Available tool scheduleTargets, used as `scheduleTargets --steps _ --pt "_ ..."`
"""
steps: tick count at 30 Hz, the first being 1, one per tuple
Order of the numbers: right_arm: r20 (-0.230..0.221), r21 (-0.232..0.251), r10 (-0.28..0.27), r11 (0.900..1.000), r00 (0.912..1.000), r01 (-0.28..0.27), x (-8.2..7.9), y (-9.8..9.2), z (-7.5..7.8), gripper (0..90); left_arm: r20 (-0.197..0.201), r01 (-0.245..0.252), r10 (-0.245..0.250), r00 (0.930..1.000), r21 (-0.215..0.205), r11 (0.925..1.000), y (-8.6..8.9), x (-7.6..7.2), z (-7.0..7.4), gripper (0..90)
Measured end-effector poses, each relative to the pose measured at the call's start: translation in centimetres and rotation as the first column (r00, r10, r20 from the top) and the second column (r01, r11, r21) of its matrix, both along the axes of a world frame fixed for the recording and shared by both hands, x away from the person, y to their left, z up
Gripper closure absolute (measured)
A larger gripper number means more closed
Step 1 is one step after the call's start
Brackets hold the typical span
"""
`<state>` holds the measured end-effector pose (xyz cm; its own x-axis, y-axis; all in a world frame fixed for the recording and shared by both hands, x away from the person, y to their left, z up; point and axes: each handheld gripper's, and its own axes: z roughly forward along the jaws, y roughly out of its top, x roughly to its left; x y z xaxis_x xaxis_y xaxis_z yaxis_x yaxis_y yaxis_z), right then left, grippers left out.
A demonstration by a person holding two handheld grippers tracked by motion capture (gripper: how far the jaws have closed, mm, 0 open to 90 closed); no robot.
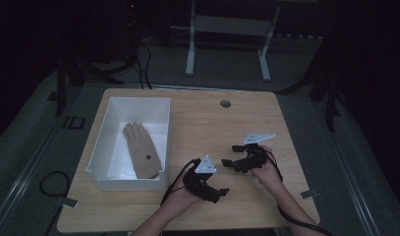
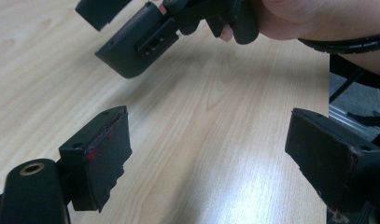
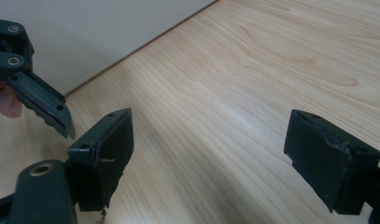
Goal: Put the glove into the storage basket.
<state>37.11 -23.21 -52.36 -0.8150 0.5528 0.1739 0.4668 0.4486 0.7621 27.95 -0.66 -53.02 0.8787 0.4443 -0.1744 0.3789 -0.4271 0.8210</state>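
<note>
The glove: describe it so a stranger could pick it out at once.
Start at the wooden table, then its left side, where a white rectangular bin stands. The glove lies flat inside, fingers pointing away from the person: tan, the bin's sole item, with one small dark dot.

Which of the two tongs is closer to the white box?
The left tongs. They sit just off the box's near right corner, while the right tongs are farther out over the bare table.

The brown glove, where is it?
In the high view, the brown glove lies flat inside the white box on the table's left side, left of both grippers.
</note>
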Motion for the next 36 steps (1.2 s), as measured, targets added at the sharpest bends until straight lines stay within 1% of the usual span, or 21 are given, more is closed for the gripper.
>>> scheduleTargets --steps 1,2,4,7,8,9,14,18,20,23,25,28,32,36 --pt "0.003 -0.006 -0.004 1.000 1.0000 0.004 -0.1 -0.1 -0.2 15.8 -0.006 0.005 -0.005 1.0000 0.002 1.0000 -0.1 0.0 -0.4 14.6" --pt "0.009 -0.004 -0.004 1.000 1.0000 0.004 -0.3 -0.3 -0.5 15.8 -0.003 0.009 -0.009 1.0000 0.007 0.9999 -0.1 0.0 -0.6 14.6" --pt "0.006 -0.005 -0.003 1.000 1.0000 0.003 -0.5 -0.5 -0.9 15.8 0.000 0.008 -0.008 1.0000 0.018 0.9998 -0.2 0.0 -1.1 14.6" --pt "-0.001 -0.003 -0.002 1.000 1.0000 0.002 -0.8 -1.0 -1.5 15.7 -0.001 0.006 -0.006 1.0000 0.018 0.9998 -0.3 -0.1 -1.6 14.6" --pt "0.003 -0.001 0.001 1.000 1.0000 -0.001 -0.9 -1.1 -1.6 15.6 0.000 0.009 -0.009 1.0000 0.019 0.9998 -0.4 -0.1 -1.8 14.6" --pt "0.000 -0.001 -0.002 1.000 1.0000 0.002 -1.0 -1.3 -1.8 15.6 -0.006 0.011 -0.011 0.9999 0.017 0.9998 -0.5 -0.2 -2.0 14.6" --pt "-0.009 -0.011 -0.006 1.000 0.9999 0.006 -1.5 -2.3 -2.6 14.7 -0.011 0.027 -0.027 0.9996 0.026 0.9993 -1.0 -0.4 -3.0 14.6" --pt "0.012 -0.020 -0.020 1.000 0.9997 0.020 -1.9 -3.4 -2.6 14.7 -0.001 0.022 -0.022 0.9998 0.028 0.9994 -1.2 -0.4 -3.2 14.6" --pt "0.026 -0.023 -0.028 0.999 0.9993 0.029 -2.1 -4.0 -2.7 14.7 0.007 0.020 -0.020 0.9998 0.036 0.9991 -1.2 -0.4 -3.3 14.6" --pt "0.025 -0.019 -0.031 0.999 0.9992 0.032 -2.4 -4.8 -2.8 14.5 0.013 0.024 -0.024 0.9996 0.042 0.9988 -1.3 -0.4 -3.4 14.6" --pt "0.020 -0.018 -0.034 0.999 0.9992 0.034 -2.6 -5.2 -3.0 14.5 0.004 0.029 -0.029 0.9996 0.042 0.9987 -1.4 -0.3 -3.6 14.6" --pt "0.026 -0.027 -0.031 0.999 0.9992 0.031 -2.9 -5.6 -3.2 14.4 0.007 0.027 -0.027 0.9996 0.041 0.9988 -1.4 -0.3 -3.8 14.6" --pt "0.037 -0.013 -0.035 0.999 0.9987 0.035 -3.0 -6.2 -3.3 14.3 0.017 0.014 -0.015 0.9997 0.031 0.9994 -1.2 -0.4 -3.9 14.6" --pt "0.042 0.012 -0.048 0.999 0.9979 0.048 -3.1 -6.6 -3.4 13.8 0.022 0.002 -0.002 0.9997 0.008 1.0000 -0.9 -0.5 -3.9 14.6"
